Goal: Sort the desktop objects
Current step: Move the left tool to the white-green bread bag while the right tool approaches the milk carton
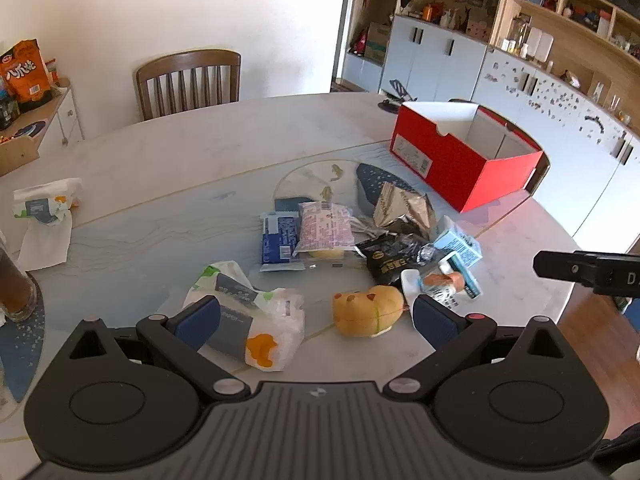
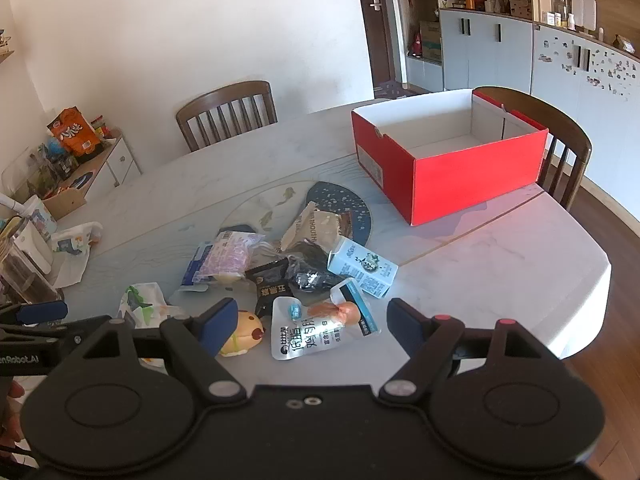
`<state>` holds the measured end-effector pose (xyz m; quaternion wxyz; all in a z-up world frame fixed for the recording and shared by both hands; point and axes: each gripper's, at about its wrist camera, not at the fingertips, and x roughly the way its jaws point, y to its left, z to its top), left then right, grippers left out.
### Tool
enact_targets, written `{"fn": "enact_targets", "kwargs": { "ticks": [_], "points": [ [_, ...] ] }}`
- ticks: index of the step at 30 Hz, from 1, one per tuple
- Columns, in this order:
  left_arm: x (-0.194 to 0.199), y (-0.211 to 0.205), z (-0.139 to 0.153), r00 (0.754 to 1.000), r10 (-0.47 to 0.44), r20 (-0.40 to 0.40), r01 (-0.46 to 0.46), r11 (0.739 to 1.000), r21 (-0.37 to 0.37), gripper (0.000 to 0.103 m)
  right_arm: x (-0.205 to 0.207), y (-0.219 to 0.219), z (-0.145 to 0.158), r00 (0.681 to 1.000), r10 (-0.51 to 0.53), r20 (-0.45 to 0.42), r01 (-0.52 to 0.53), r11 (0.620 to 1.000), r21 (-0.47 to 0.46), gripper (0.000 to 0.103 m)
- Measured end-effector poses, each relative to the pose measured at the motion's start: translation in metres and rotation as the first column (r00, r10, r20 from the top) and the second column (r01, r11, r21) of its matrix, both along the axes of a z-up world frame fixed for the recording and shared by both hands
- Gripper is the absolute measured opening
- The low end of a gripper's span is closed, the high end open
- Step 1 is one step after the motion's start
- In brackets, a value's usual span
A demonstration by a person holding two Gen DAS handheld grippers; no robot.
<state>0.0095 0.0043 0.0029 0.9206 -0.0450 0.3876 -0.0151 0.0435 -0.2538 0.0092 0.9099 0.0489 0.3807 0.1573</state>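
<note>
The red box (image 2: 472,176) was empty — the snacks (image 1: 320,232) all lay piled on the table (image 1: 160,168). Both grippers (image 1: 316,318) (image 2: 312,326) were wide apart, holding nothing.

A heap of snack packets (image 2: 280,264) lies mid-frame on the desk (image 2: 500,264). The open box (image 2: 448,152) stands behind it, upper right. A chair (image 2: 228,114) stands behind the desk, upper left.

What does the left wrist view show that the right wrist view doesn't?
Only the left wrist view: the whole tissue pack between the open left tongs, and a glass of brown drink. Only the right wrist view: the silver pouch in full, the chair behind the red box. Both: red box, snack pile, yellow toy, open right tongs.
</note>
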Motion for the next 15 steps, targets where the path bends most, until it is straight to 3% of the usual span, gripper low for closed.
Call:
{"fn": "enact_targets", "kwargs": {
  "ticks": [7, 15],
  "points": [
    [0.007, -0.002, -0.003, 1.0, -0.023, -0.009, 0.023, 0.999, 0.021, 0.103, 0.006, 0.003, -0.005, 1.0, 0.006, -0.004, -0.006, 1.0, -0.001, 0.081],
    [0.015, 0.003, -0.005, 1.0, -0.024, -0.008, 0.024, 0.999, -0.021, 0.103, 0.018, 0.008, -0.01, 0.999, 0.037, 0.008, -0.037, 0.999, -0.027, 0.081]
  ]
}}
